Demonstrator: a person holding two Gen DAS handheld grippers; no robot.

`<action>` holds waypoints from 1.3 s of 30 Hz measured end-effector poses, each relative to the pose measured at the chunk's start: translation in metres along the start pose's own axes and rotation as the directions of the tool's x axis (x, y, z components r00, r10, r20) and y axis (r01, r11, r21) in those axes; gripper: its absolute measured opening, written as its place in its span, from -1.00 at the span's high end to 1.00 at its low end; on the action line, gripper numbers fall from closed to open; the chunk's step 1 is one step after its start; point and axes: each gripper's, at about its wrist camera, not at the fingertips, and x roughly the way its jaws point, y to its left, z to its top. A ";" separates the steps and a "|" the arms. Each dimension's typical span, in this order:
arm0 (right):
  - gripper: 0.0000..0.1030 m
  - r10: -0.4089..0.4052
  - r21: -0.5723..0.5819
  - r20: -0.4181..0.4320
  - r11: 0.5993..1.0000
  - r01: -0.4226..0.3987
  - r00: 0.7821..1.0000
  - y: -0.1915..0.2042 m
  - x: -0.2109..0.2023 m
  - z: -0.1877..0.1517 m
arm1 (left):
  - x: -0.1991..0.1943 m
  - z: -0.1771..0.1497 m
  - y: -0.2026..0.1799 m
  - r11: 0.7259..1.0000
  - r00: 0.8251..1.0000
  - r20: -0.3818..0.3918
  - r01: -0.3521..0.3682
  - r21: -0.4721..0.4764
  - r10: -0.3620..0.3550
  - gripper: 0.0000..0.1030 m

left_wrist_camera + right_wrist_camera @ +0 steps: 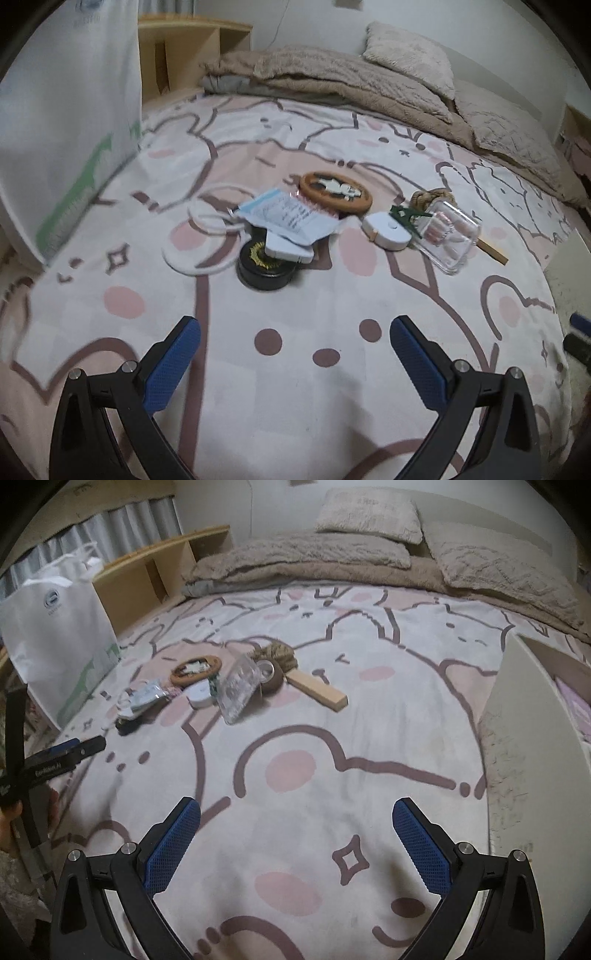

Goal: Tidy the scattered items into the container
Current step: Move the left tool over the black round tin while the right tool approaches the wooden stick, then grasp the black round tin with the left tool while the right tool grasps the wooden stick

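Left gripper [295, 363] and right gripper [295, 843] both spread, empty. Cluttered pile, black round tin [266, 265] foremost, lies mid-bed; white paper bag [61, 642] (presumably the container) beside. Nothing tidied.

A paper bag [59, 635] stands left of the item pile [332, 225] on the bedsheet [332, 794]; pillows [369, 513] lie behind.

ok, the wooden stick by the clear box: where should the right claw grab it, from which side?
Take the wooden stick at its free near end, which lies flat on the bedspread with nothing around it. Come down from above, fingers across its narrow width. The far end sits against the rope coil and tape roll, so it is probably crowded there. The right claw is open.
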 end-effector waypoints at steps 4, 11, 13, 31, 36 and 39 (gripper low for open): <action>-1.00 -0.005 0.002 -0.022 1.000 0.005 1.000 -0.003 0.016 -0.005 | 0.015 0.006 0.004 1.000 1.000 -0.014 -0.004 0.019 0.004 -1.00; -1.00 -0.012 0.040 -0.094 0.999 0.015 0.995 -0.010 0.045 -0.010 | 0.040 0.023 0.015 0.999 1.000 0.004 -0.030 -0.017 0.030 -1.00; -1.00 -0.021 0.025 -0.093 0.999 0.023 0.995 -0.009 0.047 -0.013 | 0.046 0.029 0.017 0.999 0.999 0.016 -0.028 -0.036 0.029 -1.00; -1.00 -0.119 -0.102 -0.105 0.989 0.109 0.987 -0.005 0.089 0.017 | 0.074 0.029 0.006 0.992 0.993 -0.019 -0.118 0.054 0.119 -1.00; -1.00 -0.159 -0.105 -0.100 0.983 0.148 0.982 -0.009 0.115 0.048 | 0.077 0.024 0.006 0.990 0.991 -0.012 -0.133 0.052 0.133 -1.00; -1.00 -0.173 -0.109 -0.097 0.981 0.162 0.980 -0.013 0.129 0.064 | 0.078 0.024 0.005 0.989 0.990 -0.013 -0.138 0.057 0.139 -1.00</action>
